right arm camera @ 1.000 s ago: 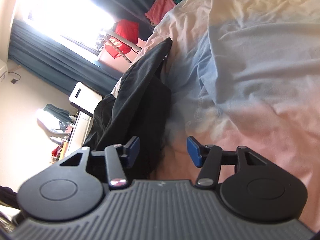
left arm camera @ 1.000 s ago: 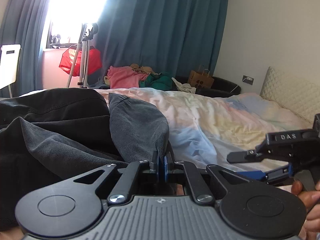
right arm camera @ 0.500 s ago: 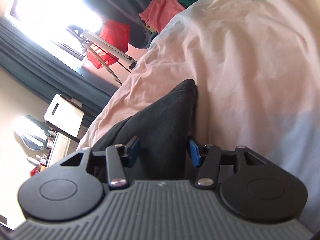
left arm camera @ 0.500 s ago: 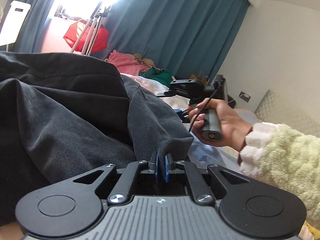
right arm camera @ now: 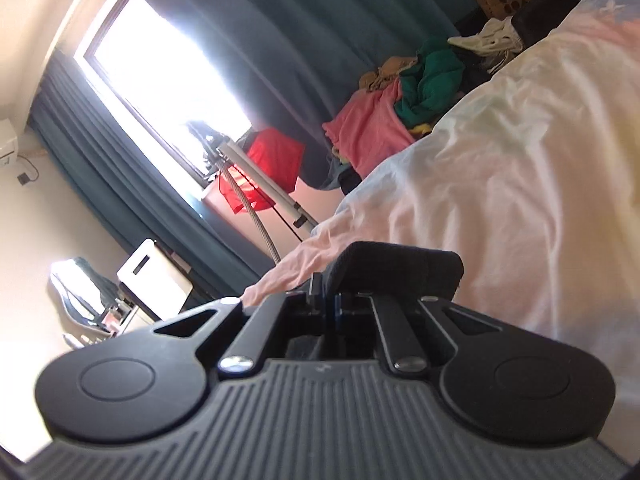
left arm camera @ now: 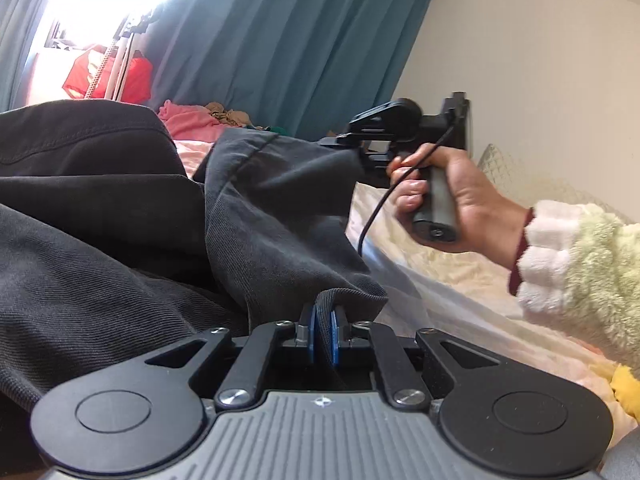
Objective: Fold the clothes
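Gripping one dark grey garment [left arm camera: 120, 208] over the bed [right arm camera: 520, 184], the left gripper [left arm camera: 323, 334] and right gripper [right arm camera: 329, 308] each have jaws clenched on its edge.

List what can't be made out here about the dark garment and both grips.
- Dark garment, left wrist view: type and full shape; the left edge cuts it off.
- Right gripper, right wrist view: how much cloth it holds; the bunched hem covers its fingers.
- Window: anything outside; glare.
- Left gripper: cloth behind its fingers.
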Motion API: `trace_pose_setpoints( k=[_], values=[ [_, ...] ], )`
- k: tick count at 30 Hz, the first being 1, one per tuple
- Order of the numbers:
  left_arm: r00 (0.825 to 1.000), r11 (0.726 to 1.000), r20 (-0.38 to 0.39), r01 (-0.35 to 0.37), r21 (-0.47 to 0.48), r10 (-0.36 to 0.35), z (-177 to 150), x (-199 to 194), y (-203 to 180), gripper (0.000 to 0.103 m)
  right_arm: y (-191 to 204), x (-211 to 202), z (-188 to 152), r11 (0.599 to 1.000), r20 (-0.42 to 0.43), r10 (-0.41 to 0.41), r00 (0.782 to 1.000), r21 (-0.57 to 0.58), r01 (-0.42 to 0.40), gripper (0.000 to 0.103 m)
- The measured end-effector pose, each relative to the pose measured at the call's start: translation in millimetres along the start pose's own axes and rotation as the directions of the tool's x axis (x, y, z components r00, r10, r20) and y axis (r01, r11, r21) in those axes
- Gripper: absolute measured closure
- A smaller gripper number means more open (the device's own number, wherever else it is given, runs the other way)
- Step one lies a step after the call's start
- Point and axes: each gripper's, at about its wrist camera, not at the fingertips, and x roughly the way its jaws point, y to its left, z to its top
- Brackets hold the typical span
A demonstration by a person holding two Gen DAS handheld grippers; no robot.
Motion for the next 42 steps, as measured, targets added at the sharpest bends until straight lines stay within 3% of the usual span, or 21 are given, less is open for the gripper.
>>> trace_pose_setpoints(
  k=[4, 9, 13, 17, 22, 24, 25, 26, 27, 32, 34, 35, 36, 38, 40, 42],
  values=[
    [1.000, 0.998, 0.004, 0.020, 0.055, -0.021, 2, -15, -19, 0.095, -17, -107, 12, 0.998, 0.126, -0.066, 0.990, 0.012, 0.065, 0.096],
    [0.999, 0.993, -0.010, 0.033, 0.109, -0.033, -3, -30, -49, 0.095, -49, -230, -3, 0.973, 0.259, -0.227, 0.939, 0.096, 0.209, 0.096],
    [0.998, 0.995, -0.055, -0.018, 0.102, 0.024, -3, -20, -69, 0.094, -89, -246, -30, 0.930, 0.192, -0.261, 0.946, 0.314, 0.193, 0.096],
    [0.994, 0.997, -0.090, -0.059, 0.045, 0.063, -10, -22, -79, 0.094, -130, -261, -57, 0.836, 0.118, -0.277, 0.954, 0.518, 0.179, 0.094],
    [0.988, 0.993, -0.108, -0.101, 0.055, 0.106, -13, -19, -82, 0.093, -181, -281, -92, 0.658, 0.023, -0.272, 0.962, 0.734, 0.168, 0.088],
    [0.987, 0.993, -0.113, -0.107, 0.051, 0.112, -15, -18, -82, 0.093, -182, -277, -100, 0.617, 0.018, -0.260, 0.965, 0.772, 0.152, 0.059],
    [0.987, 0.993, -0.116, -0.107, 0.048, 0.112, -15, -17, -81, 0.093, -182, -275, -102, 0.604, 0.024, -0.254, 0.967, 0.785, 0.139, 0.049],
    [0.987, 0.993, -0.118, -0.106, 0.045, 0.111, -16, -16, -80, 0.093, -182, -273, -101, 0.608, 0.040, -0.249, 0.968, 0.784, 0.124, 0.035],
    [0.987, 0.994, -0.120, -0.105, 0.042, 0.109, -16, -15, -78, 0.093, -181, -270, -100, 0.614, 0.058, -0.244, 0.968, 0.782, 0.108, 0.032],
    [0.986, 0.995, -0.133, -0.101, -0.002, 0.100, -17, -9, -70, 0.093, -178, -252, -83, 0.692, 0.116, -0.297, 0.948, 0.710, 0.130, 0.035],
    [0.986, 0.995, -0.137, -0.099, -0.015, 0.096, -18, -7, -66, 0.092, -176, -240, -75, 0.712, 0.103, -0.351, 0.931, 0.675, 0.194, 0.062],
    [0.986, 0.995, -0.137, -0.098, -0.020, 0.094, -19, -7, -65, 0.092, -175, -234, -72, 0.719, 0.089, -0.380, 0.921, 0.655, 0.234, 0.087],
    [0.987, 0.995, -0.135, -0.096, -0.033, 0.090, -19, -6, -64, 0.092, -174, -227, -68, 0.728, 0.077, -0.400, 0.913, 0.632, 0.265, 0.095],
    [0.990, 0.994, -0.121, -0.087, -0.065, 0.078, -19, -6, -62, 0.092, -169, -214, -61, 0.737, 0.079, -0.419, 0.904, 0.612, 0.288, 0.095],
    [0.994, 0.993, -0.091, -0.071, -0.094, 0.062, -17, -6, -61, 0.092, -158, -204, -48, 0.775, 0.115, -0.392, 0.913, 0.577, 0.260, 0.095],
    [0.997, 0.992, -0.061, -0.055, -0.114, 0.048, -15, -5, -60, 0.091, -136, -202, -30, 0.854, 0.198, -0.332, 0.922, 0.478, 0.205, 0.095]
  ],
)
